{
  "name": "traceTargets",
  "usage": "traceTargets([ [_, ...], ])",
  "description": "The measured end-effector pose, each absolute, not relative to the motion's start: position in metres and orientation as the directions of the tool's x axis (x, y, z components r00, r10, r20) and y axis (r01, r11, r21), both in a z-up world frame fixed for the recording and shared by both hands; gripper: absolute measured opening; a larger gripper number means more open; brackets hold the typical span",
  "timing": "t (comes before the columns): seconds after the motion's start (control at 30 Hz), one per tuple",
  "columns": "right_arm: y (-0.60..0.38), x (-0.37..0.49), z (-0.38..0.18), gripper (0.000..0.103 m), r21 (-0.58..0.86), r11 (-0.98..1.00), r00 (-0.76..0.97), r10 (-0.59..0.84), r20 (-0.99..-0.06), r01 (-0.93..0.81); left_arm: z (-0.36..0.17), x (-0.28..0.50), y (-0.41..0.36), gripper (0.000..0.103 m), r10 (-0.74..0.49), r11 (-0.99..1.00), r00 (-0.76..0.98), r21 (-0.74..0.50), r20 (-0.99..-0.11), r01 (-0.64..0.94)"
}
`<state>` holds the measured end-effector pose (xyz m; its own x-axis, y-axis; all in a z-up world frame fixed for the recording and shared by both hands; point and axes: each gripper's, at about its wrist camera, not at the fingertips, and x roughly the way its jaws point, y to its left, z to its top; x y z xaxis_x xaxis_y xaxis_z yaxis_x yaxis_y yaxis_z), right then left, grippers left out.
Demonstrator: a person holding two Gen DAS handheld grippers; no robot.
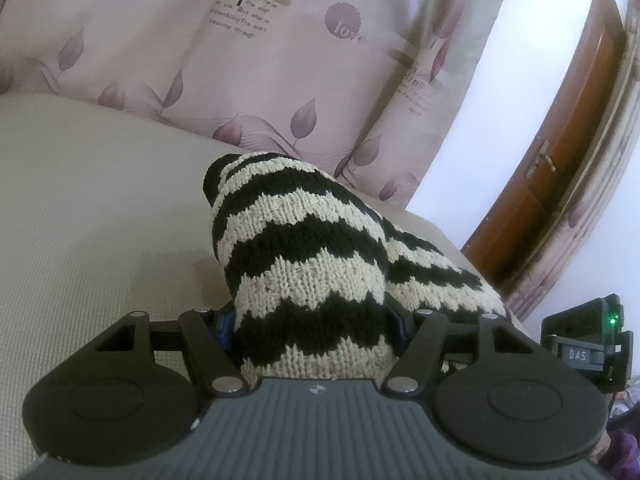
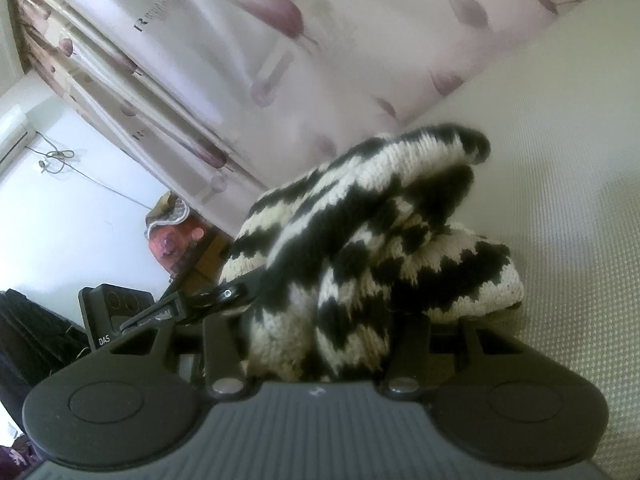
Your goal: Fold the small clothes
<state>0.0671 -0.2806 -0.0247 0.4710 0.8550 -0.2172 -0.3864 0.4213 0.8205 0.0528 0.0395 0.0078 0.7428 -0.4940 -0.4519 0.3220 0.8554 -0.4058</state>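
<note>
A black-and-cream striped knit garment [image 1: 308, 264] is bunched up on the beige bed [image 1: 88, 216], lifted between both tools. The left gripper [image 1: 316, 332] and right gripper [image 2: 320, 332] each have jaws pinching its fabric. A leaf-print curtain [image 1: 168, 40] hangs behind the bed's far edge; a wooden door [image 1: 560, 152] stands beyond.
</note>
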Motion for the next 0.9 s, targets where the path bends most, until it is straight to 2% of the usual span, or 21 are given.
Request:
traceTargets([
  [0.27, -0.282, 0.07, -0.034, 0.048, 0.815, 0.44, 0.466, 0.851, -0.244, -0.377, -0.007, 0.057, 0.039, 0.066, -0.473, 0.869, 0.745, -0.389, -0.469, 0.307],
  [0.4, -0.282, 0.073, -0.042, 0.048, 0.806, 0.458, 0.462, 0.846, -0.267, -0.373, -0.022, 0.061, 0.041, 0.07, -0.453, 0.882, 0.746, -0.37, -0.488, 0.293],
  [0.57, -0.285, 0.073, -0.052, 0.051, 0.801, 0.473, 0.457, 0.842, -0.288, -0.367, -0.032, 0.059, 0.047, 0.086, -0.413, 0.902, 0.775, -0.331, -0.478, 0.277],
  [0.63, -0.285, 0.073, -0.055, 0.053, 0.782, 0.502, 0.459, 0.83, -0.315, -0.37, -0.031, 0.055, 0.044, 0.1, -0.367, 0.926, 0.802, -0.27, -0.471, 0.264],
  [0.67, -0.285, 0.071, -0.056, 0.056, 0.769, 0.519, 0.461, 0.823, -0.332, -0.372, -0.032, 0.054, 0.043, 0.101, -0.358, 0.93, 0.809, -0.257, -0.467, 0.263],
  [0.73, -0.283, 0.067, -0.059, 0.054, 0.739, 0.554, 0.473, 0.805, -0.358, -0.384, -0.033, 0.053, 0.044, 0.103, -0.36, 0.929, 0.81, -0.262, -0.462, 0.262],
  [0.8, -0.281, 0.063, -0.059, 0.056, 0.715, 0.573, 0.485, 0.795, -0.365, -0.401, -0.034, 0.051, 0.045, 0.103, -0.351, 0.93, 0.82, -0.269, -0.452, 0.25],
  [0.9, -0.279, 0.056, -0.054, 0.065, 0.673, 0.616, 0.526, 0.762, -0.377, -0.41, -0.03, 0.041, 0.043, 0.103, -0.301, 0.947, 0.856, -0.241, -0.422, 0.214],
])
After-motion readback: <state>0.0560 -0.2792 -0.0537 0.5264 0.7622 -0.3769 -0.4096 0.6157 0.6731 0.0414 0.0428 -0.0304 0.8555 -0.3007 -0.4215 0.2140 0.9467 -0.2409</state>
